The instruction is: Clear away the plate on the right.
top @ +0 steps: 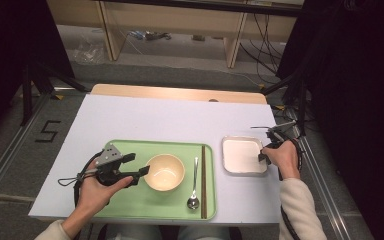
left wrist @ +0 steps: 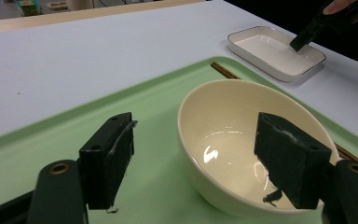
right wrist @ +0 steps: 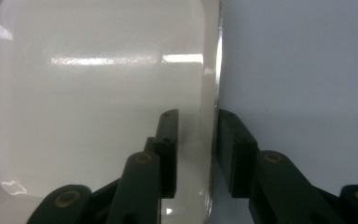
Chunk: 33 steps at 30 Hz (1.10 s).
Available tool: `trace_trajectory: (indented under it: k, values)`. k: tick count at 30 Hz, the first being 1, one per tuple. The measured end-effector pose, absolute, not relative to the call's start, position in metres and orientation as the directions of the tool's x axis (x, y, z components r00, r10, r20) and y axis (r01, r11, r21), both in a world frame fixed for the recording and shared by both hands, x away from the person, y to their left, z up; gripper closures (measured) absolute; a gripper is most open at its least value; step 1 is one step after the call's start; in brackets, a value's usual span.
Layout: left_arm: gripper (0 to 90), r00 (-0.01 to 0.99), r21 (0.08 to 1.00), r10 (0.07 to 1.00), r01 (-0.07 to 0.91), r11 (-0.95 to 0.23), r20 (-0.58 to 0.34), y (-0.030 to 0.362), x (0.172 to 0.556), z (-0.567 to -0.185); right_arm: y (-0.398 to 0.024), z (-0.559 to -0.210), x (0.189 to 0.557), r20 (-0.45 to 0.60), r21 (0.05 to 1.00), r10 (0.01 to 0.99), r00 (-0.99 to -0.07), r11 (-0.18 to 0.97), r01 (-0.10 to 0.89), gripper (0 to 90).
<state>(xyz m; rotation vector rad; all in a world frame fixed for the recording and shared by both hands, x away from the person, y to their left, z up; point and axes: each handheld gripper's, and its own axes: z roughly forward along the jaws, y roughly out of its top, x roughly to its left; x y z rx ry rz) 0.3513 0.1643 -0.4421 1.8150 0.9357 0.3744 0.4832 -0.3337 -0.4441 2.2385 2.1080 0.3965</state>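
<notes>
A cream bowl [top: 164, 171] [left wrist: 242, 140] stands on a green tray [top: 125, 207] [left wrist: 51, 135]. My left gripper [top: 140, 164] [left wrist: 198, 158] is open at the bowl's left side: one jaw hangs over the inside of the bowl, the other stays outside above the tray, and neither pad presses the wall. To the right of the tray lies a white square dish [top: 242, 155] [right wrist: 98, 93]. My right gripper [top: 263, 156] [right wrist: 196, 140] is open astride the dish's right rim, with one jaw inside the dish, the other outside over the table, and a gap at the inner pad.
A metal spoon [top: 194, 185] and brown chopsticks [top: 203, 182] lie on the right part of the tray. The pale table [top: 155, 120] runs bare behind the tray and dish. The dish sits close to the table's right edge.
</notes>
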Motion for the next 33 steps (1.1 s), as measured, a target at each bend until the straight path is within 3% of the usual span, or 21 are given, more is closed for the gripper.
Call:
trace_trajectory:
  k: [3,5,6,8,9,10,12,13,16,20,22,23,24,32,33]
  values:
    - [28.2,0.649,0.885,0.741,0.431,-0.174,-0.170,0.164,0.351,-0.442,-0.336,-0.445,0.483,0.156,0.215,0.988,0.004,-0.038,0.976,73.4]
    - [28.2,0.644,0.884,0.743,0.438,-0.165,-0.181,0.163,0.351,-0.442,-0.336,-0.446,0.484,0.172,0.198,0.985,0.028,-0.063,0.978,76.2]
    - [28.2,0.650,0.885,0.740,0.431,-0.175,-0.170,0.164,0.351,-0.442,-0.341,-0.448,0.485,0.164,0.223,0.986,-0.026,-0.011,0.975,78.6]
    - [28.2,0.644,0.884,0.743,0.438,-0.165,-0.181,0.163,0.351,-0.442,-0.340,-0.448,0.485,0.174,0.217,0.984,0.025,-0.063,0.974,81.4]
    - [28.2,0.645,0.884,0.741,0.439,-0.161,-0.186,0.163,0.351,-0.442,-0.346,-0.449,0.486,0.164,0.241,0.986,-0.034,-0.007,0.971,83.2]
    - [28.2,0.641,0.883,0.745,0.440,-0.163,-0.183,0.163,0.351,-0.442,-0.343,-0.447,0.484,0.175,0.207,0.984,0.020,-0.057,0.977,85.4]
    - [28.2,0.642,0.884,0.744,0.440,-0.158,-0.187,0.163,0.351,-0.442,-0.350,-0.451,0.486,0.157,0.260,0.985,-0.075,0.032,0.965,86.0]
    - [28.3,0.641,0.884,0.744,0.441,-0.155,-0.190,0.163,0.351,-0.442,-0.348,-0.447,0.485,0.189,0.224,0.982,-0.025,-0.018,0.975,86.1]
    - [28.4,0.641,0.882,0.744,0.444,-0.156,-0.191,0.164,0.351,-0.442,-0.348,-0.450,0.485,0.175,0.252,0.984,-0.024,-0.021,0.968,86.9]
    - [28.8,0.639,0.884,0.744,0.443,-0.151,-0.193,0.164,0.351,-0.442,-0.344,-0.441,0.484,0.242,0.225,0.968,0.063,-0.119,0.967,88.5]
    - [29.0,0.641,0.884,0.743,0.442,-0.151,-0.193,0.164,0.351,-0.442,-0.345,-0.438,0.483,0.246,0.234,0.968,0.053,-0.113,0.966,89.3]
    - [29.0,0.642,0.884,0.743,0.442,-0.153,-0.193,0.164,0.351,-0.442,-0.351,-0.439,0.483,0.230,0.258,0.973,-0.016,-0.046,0.965,89.7]
    - [29.1,0.641,0.883,0.742,0.444,-0.151,-0.196,0.163,0.351,-0.442,-0.349,-0.437,0.483,0.272,0.254,0.962,0.007,-0.078,0.964,89.8]
    - [29.3,0.643,0.886,0.741,0.440,-0.148,-0.195,0.164,0.352,-0.441,-0.348,-0.438,0.483,0.267,0.269,0.964,-0.004,-0.070,0.961,89.9]
    - [29.6,0.642,0.886,0.741,0.440,-0.147,-0.196,0.164,0.352,-0.440,-0.344,-0.434,0.481,0.284,0.231,0.957,0.057,-0.126,0.965,89.9]
